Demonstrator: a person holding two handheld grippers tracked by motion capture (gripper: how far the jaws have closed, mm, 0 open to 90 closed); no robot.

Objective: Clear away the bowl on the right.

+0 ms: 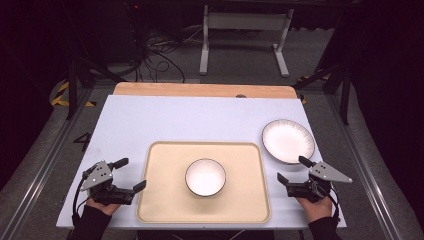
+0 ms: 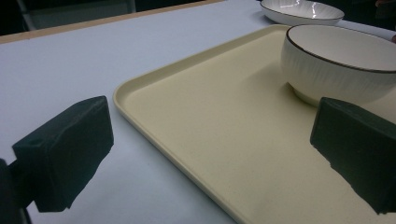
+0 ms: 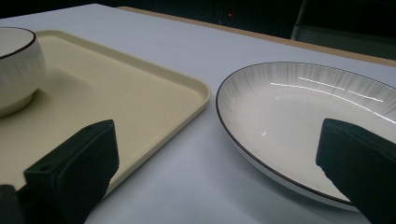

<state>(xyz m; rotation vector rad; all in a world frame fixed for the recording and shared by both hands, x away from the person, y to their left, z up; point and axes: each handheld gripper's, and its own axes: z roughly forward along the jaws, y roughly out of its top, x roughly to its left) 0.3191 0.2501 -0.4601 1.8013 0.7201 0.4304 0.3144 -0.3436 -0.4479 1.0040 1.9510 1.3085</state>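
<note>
A cream tray (image 1: pixel 160 200) lies at the table's near middle with a white, dark-rimmed bowl (image 1: pixel 205 177) standing in it. A white plate (image 1: pixel 288 141) with a dark rim rests on the table right of the tray. My left gripper (image 1: pixel 130 174) sits open at the tray's left edge; in the left gripper view its jaws straddle the tray's corner (image 2: pixel 122 93), with the bowl (image 2: pixel 336 60) ahead to the right. My right gripper (image 1: pixel 294 169) is open just below the plate; its view has the plate (image 3: pixel 303 112) ahead and the tray's rim (image 3: pixel 196 93) to the left. Neither holds anything.
The table has a pale blue-white top (image 1: pixel 190 120) with a wooden strip (image 1: pixel 205 90) along its far edge. Beyond it stand a white desk frame (image 1: pixel 240 35) and cables on the floor (image 1: pixel 155 55). Bare table surface stretches behind the tray.
</note>
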